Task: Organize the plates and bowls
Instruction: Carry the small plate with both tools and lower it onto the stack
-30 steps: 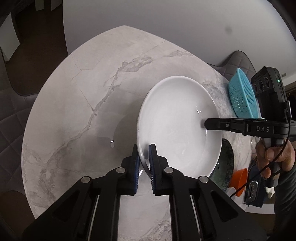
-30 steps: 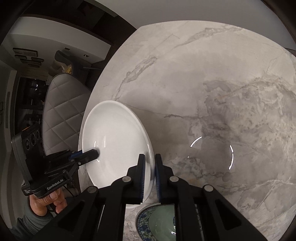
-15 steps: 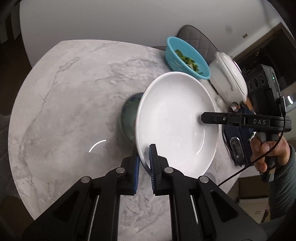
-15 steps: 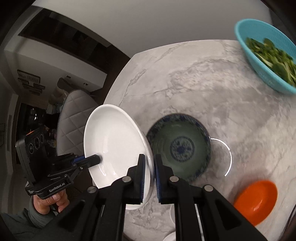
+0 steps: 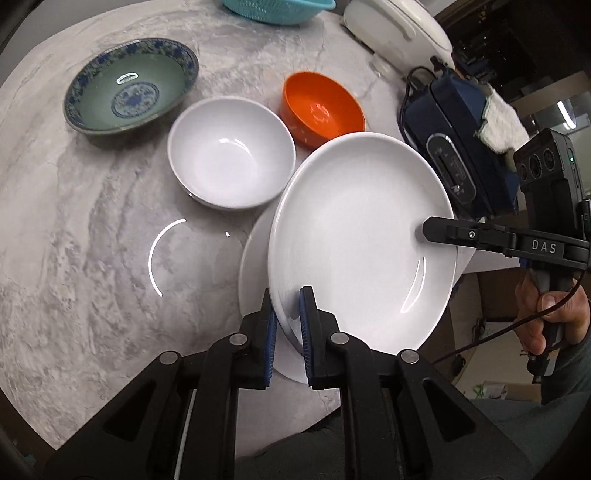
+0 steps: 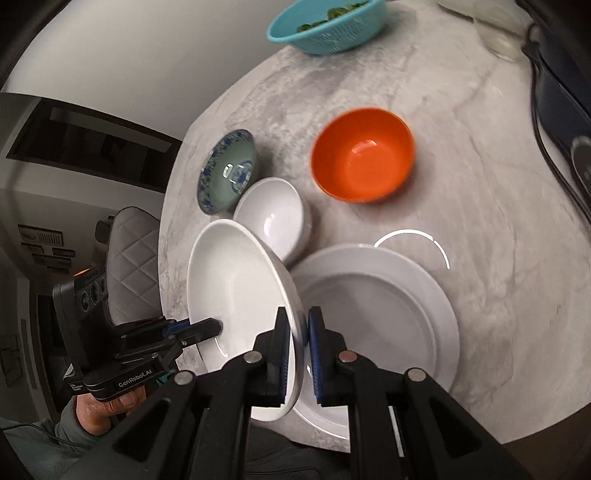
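Plate in the air, and both grippers are on it! The left gripper point(image 5: 287, 321) is clamped on the near rim of the white deep plate point(image 5: 362, 240), blue pads pinching it from either side, while the right gripper point(image 6: 297, 332) bites the opposite rim of that same plate point(image 6: 236, 295); in the left wrist view its black finger reaches in from the right, onto the plate's inner wall. The plate is tilted, held above the near edge of the marble tabletop point(image 5: 74, 221), and it hangs right over a stack of white flat plates point(image 6: 376, 314) sitting at that near edge. Whether it touches the stack, I cannot tell. Just beyond the stack sits a white bowl point(image 5: 231, 151), upright. Further back towards the left edge there's a green bowl with a blue patterned rim point(image 5: 129, 96), and beside the white bowl, towards the right, an orange bowl point(image 5: 321, 107). At the far edge, a turquoise colander point(image 6: 325, 26) with some greens in it. Off to the right edge, a dark blue appliance point(image 5: 458, 147) with a cable, and a white cooker lid point(image 5: 399, 26) behind it.
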The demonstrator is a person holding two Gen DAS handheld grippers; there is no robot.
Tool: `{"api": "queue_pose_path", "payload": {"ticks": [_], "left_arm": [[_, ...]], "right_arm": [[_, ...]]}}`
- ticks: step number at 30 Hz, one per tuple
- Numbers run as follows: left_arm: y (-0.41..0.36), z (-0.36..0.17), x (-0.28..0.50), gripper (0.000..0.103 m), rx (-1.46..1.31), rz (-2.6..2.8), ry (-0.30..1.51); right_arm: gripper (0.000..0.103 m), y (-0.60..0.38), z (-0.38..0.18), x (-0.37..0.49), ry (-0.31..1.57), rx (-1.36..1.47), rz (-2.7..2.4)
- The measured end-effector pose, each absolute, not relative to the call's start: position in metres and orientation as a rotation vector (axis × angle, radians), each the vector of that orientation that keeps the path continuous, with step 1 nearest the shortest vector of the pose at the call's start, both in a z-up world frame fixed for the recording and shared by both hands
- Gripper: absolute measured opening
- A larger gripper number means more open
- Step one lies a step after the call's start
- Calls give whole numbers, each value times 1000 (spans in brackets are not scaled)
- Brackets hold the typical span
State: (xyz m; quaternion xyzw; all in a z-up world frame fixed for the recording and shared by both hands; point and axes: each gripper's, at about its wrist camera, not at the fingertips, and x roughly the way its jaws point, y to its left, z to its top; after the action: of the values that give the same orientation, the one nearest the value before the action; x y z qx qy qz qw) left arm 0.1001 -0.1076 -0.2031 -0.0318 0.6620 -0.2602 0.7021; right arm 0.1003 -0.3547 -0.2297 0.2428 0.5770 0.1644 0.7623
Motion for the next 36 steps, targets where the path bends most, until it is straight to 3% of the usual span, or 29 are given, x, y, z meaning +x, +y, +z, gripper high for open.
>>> {"api": "queue_pose_path", "payload": {"ticks": [11,36], "left_arm": [[-167,-248,63,12,47,-529,1499],[-186,-292,77,15,100,-489,1511]], "right_arm": [[13,-394,-292,70,1319,486,300],[13,-372,-314,71,1327,267,242]]}}
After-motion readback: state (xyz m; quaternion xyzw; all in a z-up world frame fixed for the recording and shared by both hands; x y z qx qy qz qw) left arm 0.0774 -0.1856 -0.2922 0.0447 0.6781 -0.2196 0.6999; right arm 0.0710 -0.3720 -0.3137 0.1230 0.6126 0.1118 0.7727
